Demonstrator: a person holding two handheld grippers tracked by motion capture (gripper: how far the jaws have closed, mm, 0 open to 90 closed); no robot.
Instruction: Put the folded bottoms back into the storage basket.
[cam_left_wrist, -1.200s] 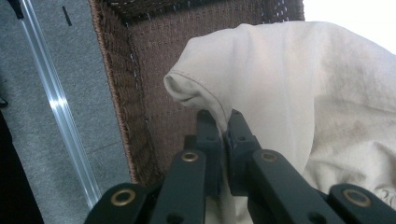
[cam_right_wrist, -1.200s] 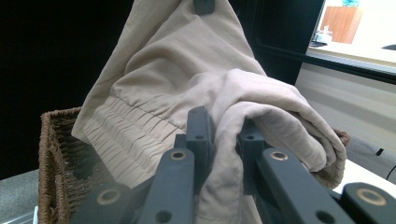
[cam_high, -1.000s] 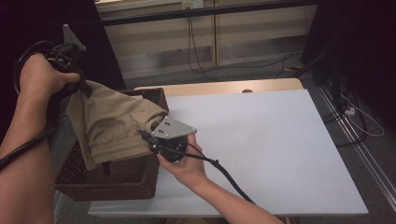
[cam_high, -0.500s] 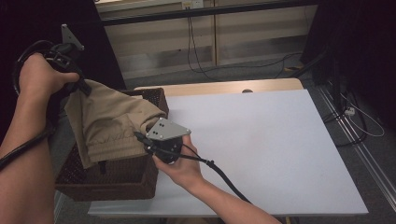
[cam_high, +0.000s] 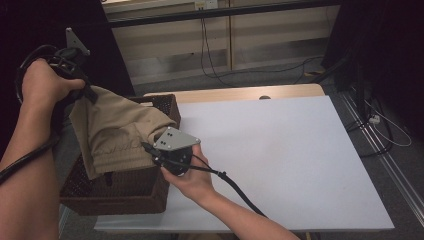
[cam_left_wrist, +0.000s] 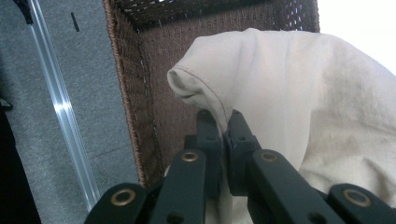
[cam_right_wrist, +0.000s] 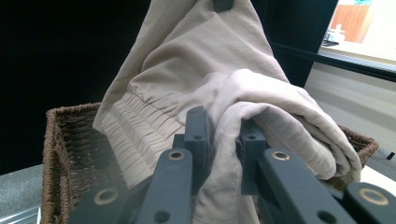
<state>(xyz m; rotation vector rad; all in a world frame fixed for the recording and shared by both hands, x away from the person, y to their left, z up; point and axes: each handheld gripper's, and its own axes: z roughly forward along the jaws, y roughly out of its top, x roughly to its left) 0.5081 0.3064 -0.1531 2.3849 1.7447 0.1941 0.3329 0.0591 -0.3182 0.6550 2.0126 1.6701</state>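
While one beige cloth garment with a gathered elastic waistband (cam_high: 117, 132) hangs over one dark brown woven wicker basket (cam_high: 112, 192) at the white table's (cam_high: 280, 150) left edge, two grippers hold it. The left gripper (cam_high: 82, 90), raised high, has its jaws clamped on a hemmed edge. The right gripper (cam_high: 150, 150) pinches a bunched fold beside the waistband. The cloth hides most of the basket's inside.

Dim room, bright table

The white table (cam_high: 280, 150) catches soft overhead light while the surroundings sink into near black. In the gripper views the near jaws are blurred, the cloth (cam_right_wrist: 243, 93) sharp, and the window corner is blown out.
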